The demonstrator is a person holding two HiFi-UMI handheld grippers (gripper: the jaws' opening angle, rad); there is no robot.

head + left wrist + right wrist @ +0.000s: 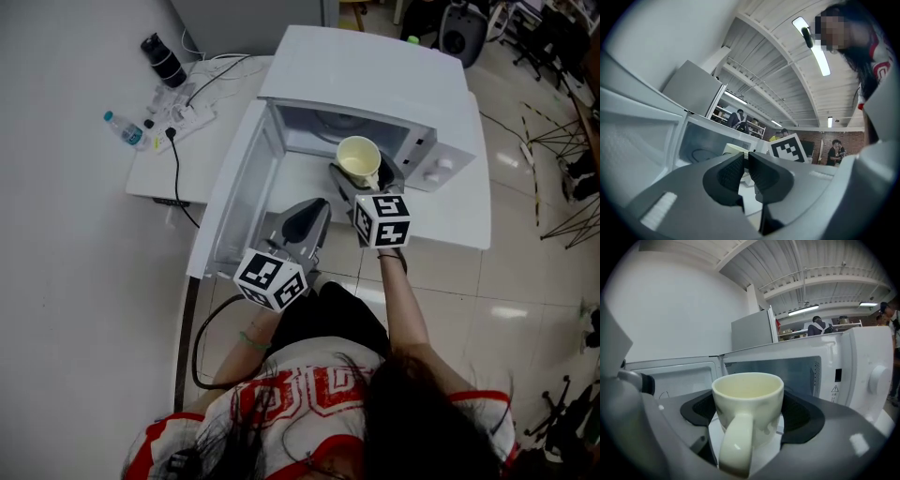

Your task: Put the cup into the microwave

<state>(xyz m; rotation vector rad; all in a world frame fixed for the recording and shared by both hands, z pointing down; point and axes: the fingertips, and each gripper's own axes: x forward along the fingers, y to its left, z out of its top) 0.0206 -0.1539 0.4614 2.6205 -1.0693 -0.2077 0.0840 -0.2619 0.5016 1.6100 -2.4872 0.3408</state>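
A cream cup (359,160) (748,409) with its handle toward the camera is upright and empty between the jaws of my right gripper (364,175) (751,414), which is shut on it. It hangs just in front of the open cavity of the white microwave (375,84) (862,362). The microwave's door (232,192) stands swung open to the left. My left gripper (305,220) (745,174) sits lower left of the cup, by the door, jaws shut with nothing between them.
The microwave stands on a white table (469,211). A second white table at the left carries a power strip (187,120), a water bottle (124,128) and a black flask (163,59). A black cable (178,178) hangs off that table's edge.
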